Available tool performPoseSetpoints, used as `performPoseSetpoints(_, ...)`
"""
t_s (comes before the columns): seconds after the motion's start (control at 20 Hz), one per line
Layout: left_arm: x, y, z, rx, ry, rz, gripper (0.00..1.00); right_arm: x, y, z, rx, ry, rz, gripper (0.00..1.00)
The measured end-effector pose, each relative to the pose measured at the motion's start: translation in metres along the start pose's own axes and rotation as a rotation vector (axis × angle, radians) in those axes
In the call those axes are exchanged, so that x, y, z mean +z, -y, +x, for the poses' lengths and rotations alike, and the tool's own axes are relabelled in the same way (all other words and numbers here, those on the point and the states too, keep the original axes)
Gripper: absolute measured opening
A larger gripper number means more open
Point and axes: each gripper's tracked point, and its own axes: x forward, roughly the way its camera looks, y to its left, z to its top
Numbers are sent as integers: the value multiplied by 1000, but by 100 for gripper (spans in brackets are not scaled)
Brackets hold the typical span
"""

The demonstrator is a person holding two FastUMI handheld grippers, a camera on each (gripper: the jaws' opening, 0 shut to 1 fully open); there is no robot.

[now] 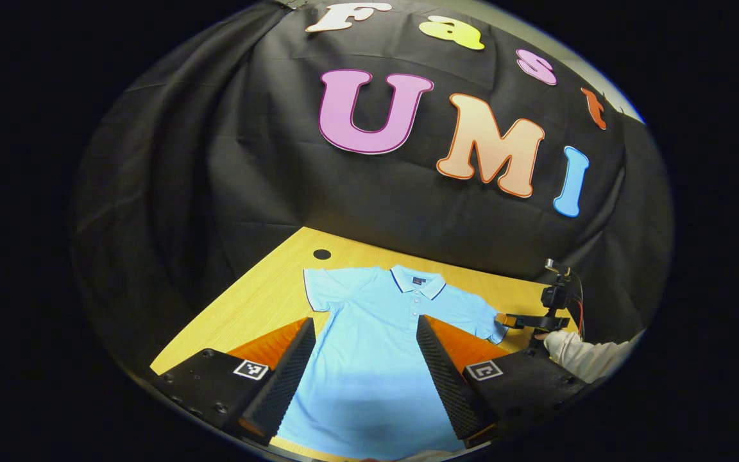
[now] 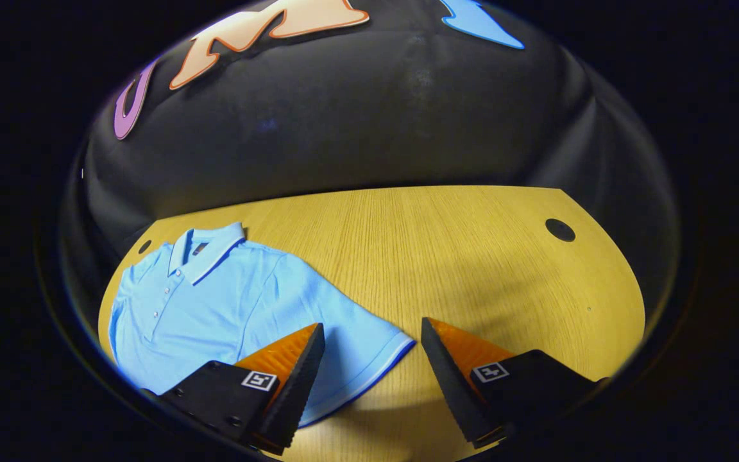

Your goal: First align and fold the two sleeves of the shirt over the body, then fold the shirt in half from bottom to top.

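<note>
A light blue polo shirt (image 1: 369,333) lies flat, face up, on the wooden table (image 1: 260,301), collar at the far end and both short sleeves spread out. My left gripper (image 1: 365,321) hovers open above the shirt's body, a finger toward each side. In the right gripper view the shirt (image 2: 215,301) lies to the left, and its near sleeve (image 2: 363,353) reaches between the fingers of my open right gripper (image 2: 373,324). From the left gripper view the right gripper (image 1: 505,319) shows at that sleeve's hem, held by a hand in a white sleeve (image 1: 584,356).
Bare wooden tabletop (image 2: 472,256) stretches to the right of the shirt. Round cable holes sit near the back corners (image 1: 322,254) (image 2: 560,230). The black cloth wall (image 1: 215,160) closes the table's far side.
</note>
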Motion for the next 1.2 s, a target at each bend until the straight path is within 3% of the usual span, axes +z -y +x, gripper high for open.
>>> performPoseSetpoints(0.2, -2, 6, 6, -10, -10, -13, 95, 1, -3, 0, 4, 10, -10, 71)
performPoseSetpoints(0.25, -2, 6, 5, -8, -8, -8, 95, 0, -7, 0, 14, 7, -4, 54)
performPoseSetpoints(0.45, 0, 6, 4, -12, 2, 2, 95, -3, -17, -4, 16, -15, 13, 11)
performPoseSetpoints(0.65, -1, 4, 5, -13, 2, -16, 95, 17, -51, -18, 71, 37, 48, 8)
performPoseSetpoints(0.95, -8, 1, 4, -17, -1, -24, 95, 51, -160, -37, 294, 100, 104, 7)
performPoseSetpoints(1.2, -16, 10, 1, -50, -3, -32, 95, 40, -241, -30, 421, 60, 130, 8)
